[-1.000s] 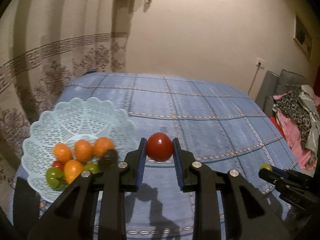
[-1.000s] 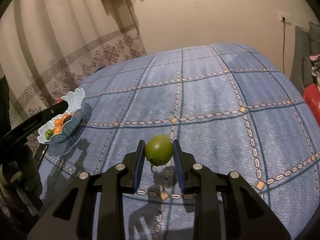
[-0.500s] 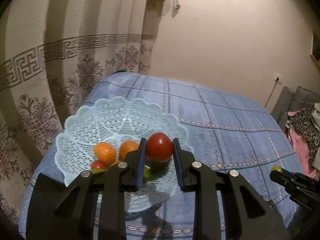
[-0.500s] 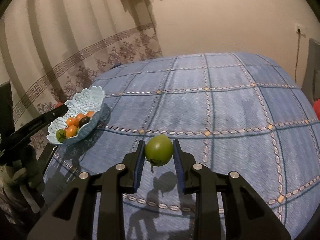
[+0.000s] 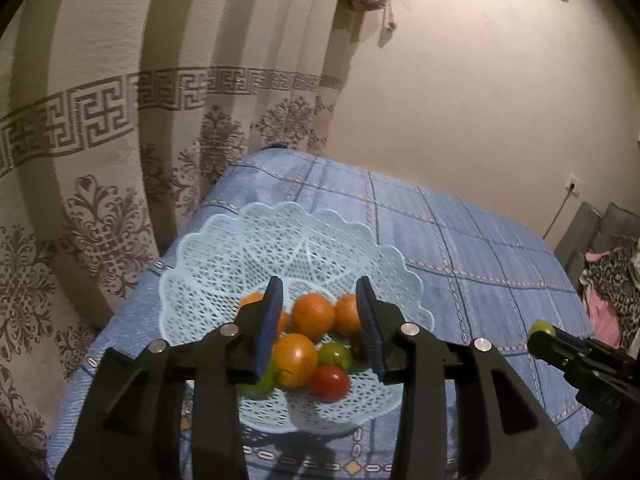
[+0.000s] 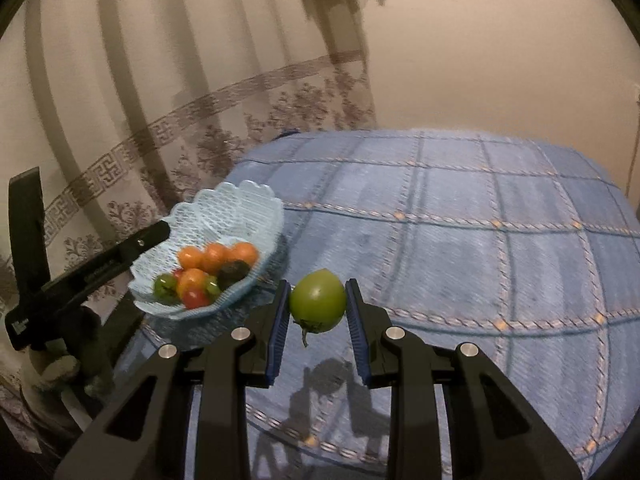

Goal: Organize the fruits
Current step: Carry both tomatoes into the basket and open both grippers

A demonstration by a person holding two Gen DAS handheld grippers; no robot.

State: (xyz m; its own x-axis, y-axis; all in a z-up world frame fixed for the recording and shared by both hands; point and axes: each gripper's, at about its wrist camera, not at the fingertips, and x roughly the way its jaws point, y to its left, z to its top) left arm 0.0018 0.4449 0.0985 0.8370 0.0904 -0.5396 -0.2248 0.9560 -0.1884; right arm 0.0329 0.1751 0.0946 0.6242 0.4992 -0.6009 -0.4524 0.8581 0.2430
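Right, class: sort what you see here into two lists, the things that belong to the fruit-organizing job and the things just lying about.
Part of the job:
- green tomato, held in the right gripper
- light blue basket with fruit in it
- red tomato in the basket
- left gripper, open above the basket

Just lying about:
- patterned curtain
- clothes pile
- blue bedspread

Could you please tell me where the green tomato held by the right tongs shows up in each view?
Left wrist view: green tomato at far right edge, tip of the right tongs.
Right wrist view: green tomato centre, between the pads.
Shared landmark: the light-blue basket.
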